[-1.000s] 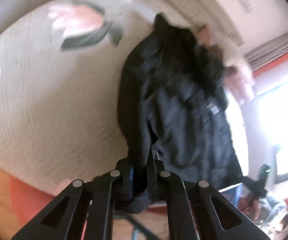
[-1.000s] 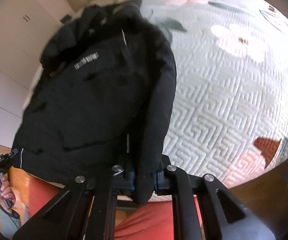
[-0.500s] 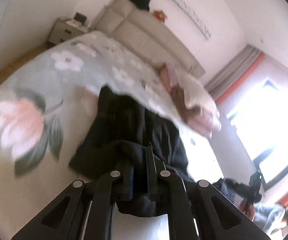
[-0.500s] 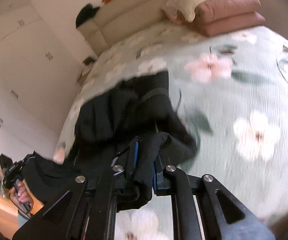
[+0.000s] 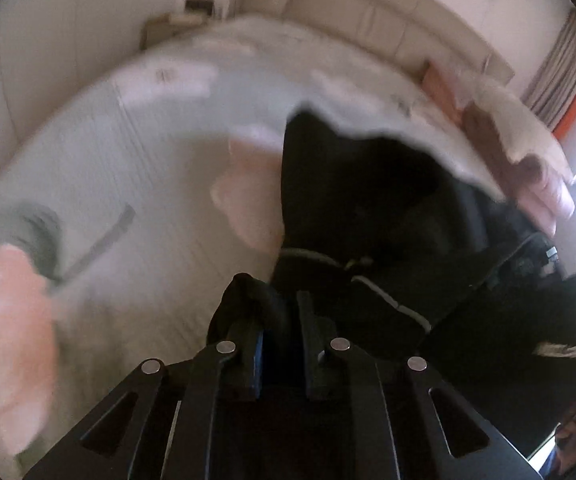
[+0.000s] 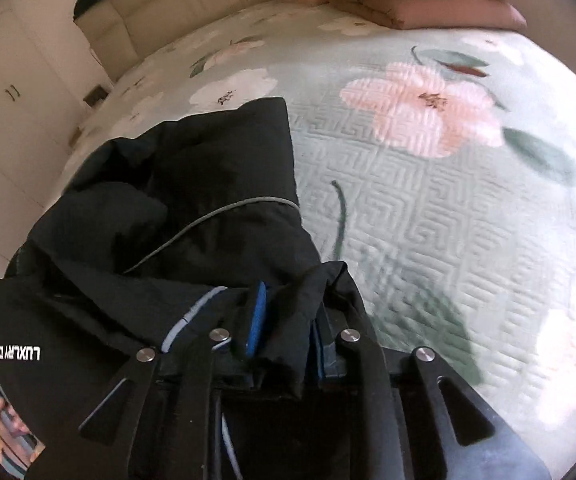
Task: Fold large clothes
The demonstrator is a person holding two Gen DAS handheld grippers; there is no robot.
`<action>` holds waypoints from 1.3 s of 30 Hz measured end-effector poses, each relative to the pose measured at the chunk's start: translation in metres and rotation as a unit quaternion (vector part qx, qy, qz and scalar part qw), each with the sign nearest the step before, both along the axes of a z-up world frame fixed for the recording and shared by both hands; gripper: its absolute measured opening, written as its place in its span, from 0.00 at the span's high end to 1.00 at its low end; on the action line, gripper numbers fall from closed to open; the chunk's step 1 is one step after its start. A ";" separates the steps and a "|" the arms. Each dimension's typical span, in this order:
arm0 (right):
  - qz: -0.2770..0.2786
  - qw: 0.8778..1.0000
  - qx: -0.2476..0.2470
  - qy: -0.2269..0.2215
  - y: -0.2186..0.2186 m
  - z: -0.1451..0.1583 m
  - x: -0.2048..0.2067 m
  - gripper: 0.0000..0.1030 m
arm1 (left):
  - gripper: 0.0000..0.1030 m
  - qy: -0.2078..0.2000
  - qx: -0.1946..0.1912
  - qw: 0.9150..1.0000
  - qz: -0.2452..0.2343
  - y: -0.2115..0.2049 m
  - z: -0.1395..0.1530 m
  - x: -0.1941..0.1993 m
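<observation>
As both tools' jaws just opened, jacket [image 6: 192, 216] (black) between them.

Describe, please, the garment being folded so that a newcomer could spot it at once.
Find the bed's pale green quilted bedspread printed with pink and white flowers. On its left side in the right wrist view lies a black jacket. It is the only dark thing on the cover, with thin grey piping and white lettering.

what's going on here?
A person is folding a black jacket on a bed with a floral bedspread, one gripper in each hand. The left gripper and right gripper each have jacket fabric between their fingers, and both have just been opening. The jacket lies bunched on the bedspread.
</observation>
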State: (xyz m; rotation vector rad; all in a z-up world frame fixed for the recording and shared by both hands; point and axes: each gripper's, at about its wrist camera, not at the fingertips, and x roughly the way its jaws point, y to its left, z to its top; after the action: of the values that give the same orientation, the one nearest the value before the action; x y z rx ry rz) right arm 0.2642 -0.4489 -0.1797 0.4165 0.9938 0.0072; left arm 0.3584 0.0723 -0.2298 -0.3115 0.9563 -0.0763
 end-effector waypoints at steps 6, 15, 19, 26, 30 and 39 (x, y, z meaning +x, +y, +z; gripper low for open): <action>0.031 0.999 0.007 -0.010 -0.002 0.003 -0.002 0.76 | 0.84 -0.031 -0.017 0.999 -0.030 0.013 0.009 -0.012; -0.019 0.995 0.072 -0.068 -0.049 0.062 -0.045 0.16 | 0.53 -0.109 -0.168 0.976 -0.084 0.084 0.077 -0.075; -0.013 0.996 0.037 -0.078 -0.055 0.072 -0.055 0.16 | 0.26 -0.149 -0.133 0.979 -0.051 0.110 0.105 -0.093; 0.107 0.988 -0.082 -0.080 -0.005 0.057 -0.025 0.16 | 0.26 -0.085 -0.048 0.988 -0.121 0.057 0.077 -0.060; 0.153 0.980 -0.092 -0.092 0.003 0.046 -0.007 0.16 | 0.26 -0.066 -0.043 0.989 -0.129 0.038 0.056 -0.030; 0.219 0.974 -0.015 -0.062 0.008 0.012 0.036 0.33 | 0.58 -0.027 -0.146 0.974 -0.170 0.031 0.025 0.012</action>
State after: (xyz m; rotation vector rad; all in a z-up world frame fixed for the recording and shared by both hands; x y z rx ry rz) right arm 0.2998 -0.4405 -0.1680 0.1590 0.9437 0.4115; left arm 0.3700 0.1034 -0.2050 -0.4118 0.9360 -0.5398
